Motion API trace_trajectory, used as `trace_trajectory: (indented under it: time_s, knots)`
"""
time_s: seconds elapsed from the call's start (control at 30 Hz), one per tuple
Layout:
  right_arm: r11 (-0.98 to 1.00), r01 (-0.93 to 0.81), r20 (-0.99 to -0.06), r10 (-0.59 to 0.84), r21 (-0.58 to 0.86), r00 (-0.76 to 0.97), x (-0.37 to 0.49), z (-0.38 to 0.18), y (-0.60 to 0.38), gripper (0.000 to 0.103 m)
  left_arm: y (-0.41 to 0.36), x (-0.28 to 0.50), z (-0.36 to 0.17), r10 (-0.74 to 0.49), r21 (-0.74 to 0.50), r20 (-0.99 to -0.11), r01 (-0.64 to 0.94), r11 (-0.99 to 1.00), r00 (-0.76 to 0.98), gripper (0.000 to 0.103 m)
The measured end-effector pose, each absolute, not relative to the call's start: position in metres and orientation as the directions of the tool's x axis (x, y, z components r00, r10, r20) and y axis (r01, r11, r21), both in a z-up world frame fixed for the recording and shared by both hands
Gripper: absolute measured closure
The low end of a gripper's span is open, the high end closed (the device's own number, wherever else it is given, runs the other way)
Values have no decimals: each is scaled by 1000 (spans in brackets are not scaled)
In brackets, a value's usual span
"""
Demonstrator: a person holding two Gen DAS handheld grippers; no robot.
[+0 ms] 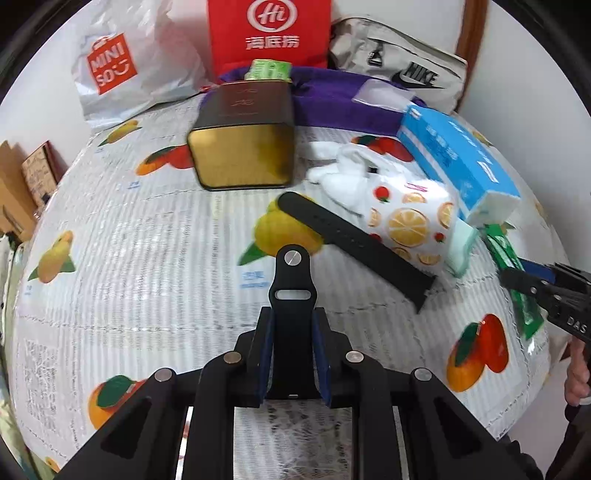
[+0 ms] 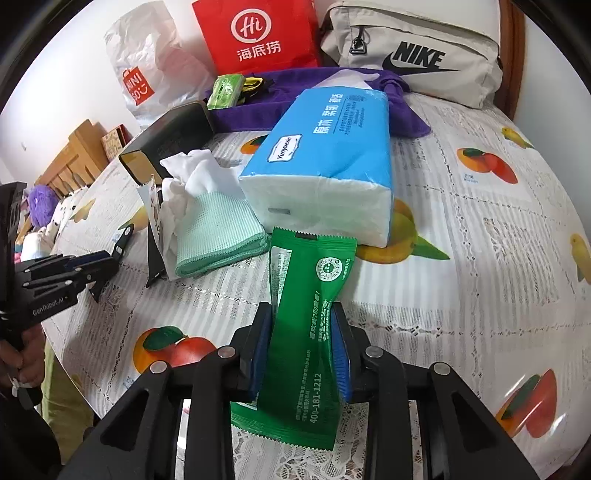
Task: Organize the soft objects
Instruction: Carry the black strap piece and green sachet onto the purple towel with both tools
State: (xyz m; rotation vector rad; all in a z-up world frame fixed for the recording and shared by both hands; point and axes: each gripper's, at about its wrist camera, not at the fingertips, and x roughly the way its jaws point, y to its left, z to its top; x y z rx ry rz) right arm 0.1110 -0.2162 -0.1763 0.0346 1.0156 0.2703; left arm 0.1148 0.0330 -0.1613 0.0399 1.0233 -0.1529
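Note:
My left gripper (image 1: pixel 292 321) is shut on a short black watch strap piece (image 1: pixel 292 291), held above the table. The longer black strap (image 1: pixel 354 243) lies ahead to the right, against a fruit-print packet (image 1: pixel 413 218). My right gripper (image 2: pixel 302 325) is shut on a green wet-wipe sachet (image 2: pixel 306 332); it also shows in the left wrist view (image 1: pixel 517 280). Ahead of it lie a blue tissue pack (image 2: pixel 325 162), a folded green cloth (image 2: pixel 218 232) and a white glove (image 2: pixel 192 170). The left gripper (image 2: pixel 92 269) shows at the left of the right wrist view.
A dark gold-ended tin (image 1: pixel 243 136) lies on the fruit-print tablecloth (image 1: pixel 129 258). A purple towel (image 1: pixel 332 99), red Hi bag (image 1: pixel 269 33), Miniso bag (image 1: pixel 110 66) and Nike bag (image 1: pixel 406 62) line the back. A small green tissue pack (image 2: pixel 225 90) sits on the towel.

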Motion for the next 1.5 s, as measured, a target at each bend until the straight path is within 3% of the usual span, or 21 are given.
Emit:
trace_trajectory:
  time_s: [0.57, 1.5]
  knots:
    - [931, -331, -759, 324, 152, 564, 114, -98, -195, 72, 71, 145, -98, -131, -88, -779, 101, 991, 613, 83]
    - [950, -293, -702, 283, 109, 654, 260, -44, -194, 72, 70, 271, -29, -167, -99, -696, 137, 986, 698, 83]
